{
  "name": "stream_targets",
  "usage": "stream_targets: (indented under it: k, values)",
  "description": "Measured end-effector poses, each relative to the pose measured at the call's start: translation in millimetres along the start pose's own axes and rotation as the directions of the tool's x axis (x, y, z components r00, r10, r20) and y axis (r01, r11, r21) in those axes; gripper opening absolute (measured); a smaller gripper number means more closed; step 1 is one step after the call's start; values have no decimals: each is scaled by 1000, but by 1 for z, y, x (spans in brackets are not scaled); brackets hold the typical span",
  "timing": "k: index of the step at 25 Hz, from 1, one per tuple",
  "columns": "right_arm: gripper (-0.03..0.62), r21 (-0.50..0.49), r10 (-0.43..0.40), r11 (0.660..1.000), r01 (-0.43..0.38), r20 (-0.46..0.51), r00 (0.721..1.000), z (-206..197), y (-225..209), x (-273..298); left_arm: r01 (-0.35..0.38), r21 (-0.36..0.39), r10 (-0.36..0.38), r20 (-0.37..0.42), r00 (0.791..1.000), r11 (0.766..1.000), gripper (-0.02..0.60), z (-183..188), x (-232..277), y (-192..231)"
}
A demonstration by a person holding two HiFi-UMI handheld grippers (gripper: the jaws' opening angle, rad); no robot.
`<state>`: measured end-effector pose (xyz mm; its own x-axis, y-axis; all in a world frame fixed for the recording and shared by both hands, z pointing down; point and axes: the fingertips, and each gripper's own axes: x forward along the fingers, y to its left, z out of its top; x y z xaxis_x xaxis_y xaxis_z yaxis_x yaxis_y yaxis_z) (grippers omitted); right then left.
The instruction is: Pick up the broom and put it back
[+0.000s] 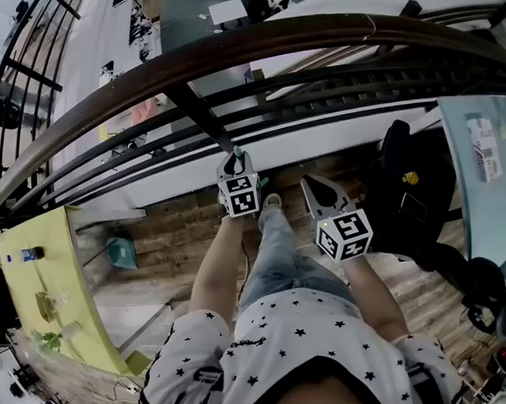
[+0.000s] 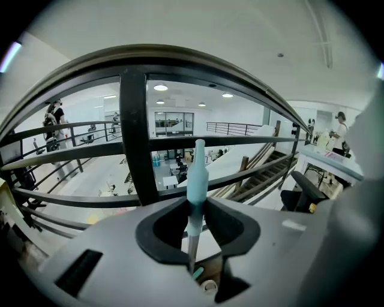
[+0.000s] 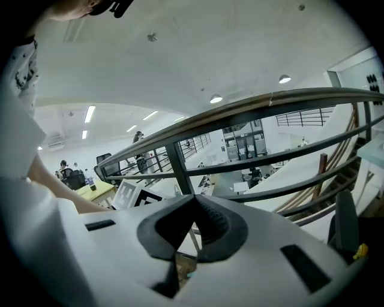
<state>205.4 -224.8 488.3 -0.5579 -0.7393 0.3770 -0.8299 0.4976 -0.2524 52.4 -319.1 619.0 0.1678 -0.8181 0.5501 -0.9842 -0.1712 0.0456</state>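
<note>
Teal-capped broom handle [image 2: 197, 174] clamped between left gripper [image 2: 195, 204] fingers, its head hidden below them, right gripper [image 3: 194, 202] fingers closed together, empty

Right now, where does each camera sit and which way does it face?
Head view: on the person's head, facing steeply down at railing and floor; shows shirt, forearms, left gripper, right gripper.
Left gripper view: on the left gripper, facing out through the railing; jaws shut on the broom handle.
Right gripper view: on the right gripper, facing the railing; jaws together; arm at left.
Shared: all three show the railing.
</note>
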Motion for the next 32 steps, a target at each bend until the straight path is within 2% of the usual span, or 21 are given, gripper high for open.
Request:
stream_targets:
  k: [5,9,16,27,32]
  values:
    - [-6,-13,5,1000,-5,9,1000,0,14,-16,-13,-10,13,39,999,1000,97,3,-31,5]
    - [-6,-28,12,1000,-11,19,1000,1,27,-28,-18,-35,19,34,999,999,95,2,-59,9]
    - [-6,-70,29,997,-26,40,999,9,46,-55,-30,-78,38,106,994,997,95,21,-107,10]
    - [-6,-101,88,991,-82,46,995,6,74,-89,-76,-87,93,206,974,993,95,40,-183,7]
    - [-6,-114,130,986,-125,44,991,4,86,-94,-120,-123,146,231,962,985,95,40,-211,18]
